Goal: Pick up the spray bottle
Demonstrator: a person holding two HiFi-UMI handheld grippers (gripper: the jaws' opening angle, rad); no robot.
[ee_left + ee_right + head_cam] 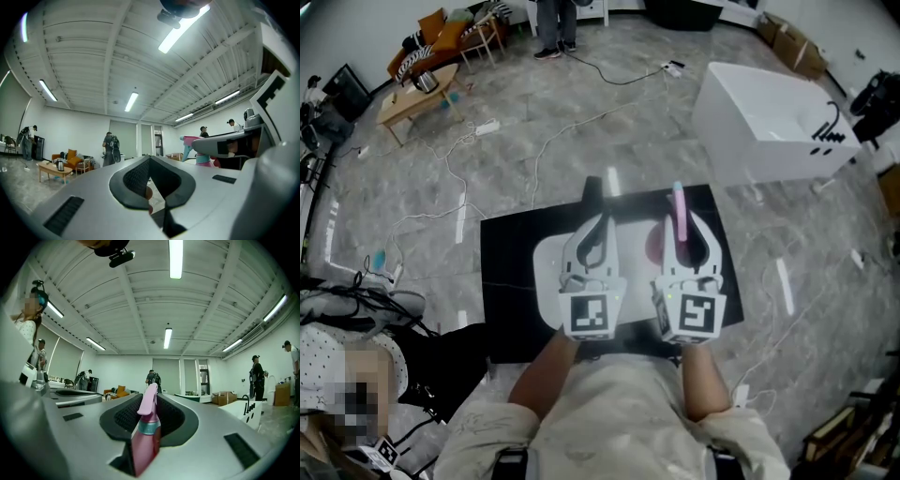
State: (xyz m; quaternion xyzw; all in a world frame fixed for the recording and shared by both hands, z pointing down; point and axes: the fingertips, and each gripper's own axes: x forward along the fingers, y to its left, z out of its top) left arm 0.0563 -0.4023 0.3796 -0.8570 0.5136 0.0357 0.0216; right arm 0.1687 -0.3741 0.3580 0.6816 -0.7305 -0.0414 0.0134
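Observation:
The pink spray bottle (680, 208) has a teal collar and sits between the jaws of my right gripper (684, 230), which is shut on it. In the right gripper view the bottle (144, 437) fills the gap between the pads, nozzle pointing away. It is lifted above the black mat (508, 281). My left gripper (600, 221) hovers beside it on the left, tips together and holding nothing. In the left gripper view the bottle (199, 151) shows off to the right, beyond the left gripper (150, 160).
A white tray (546, 270) lies on the black mat under both grippers. A white tub (759, 122) stands on the floor at the right. Cables run across the grey floor. A low wooden table (412, 98) and a standing person (553, 28) are far off.

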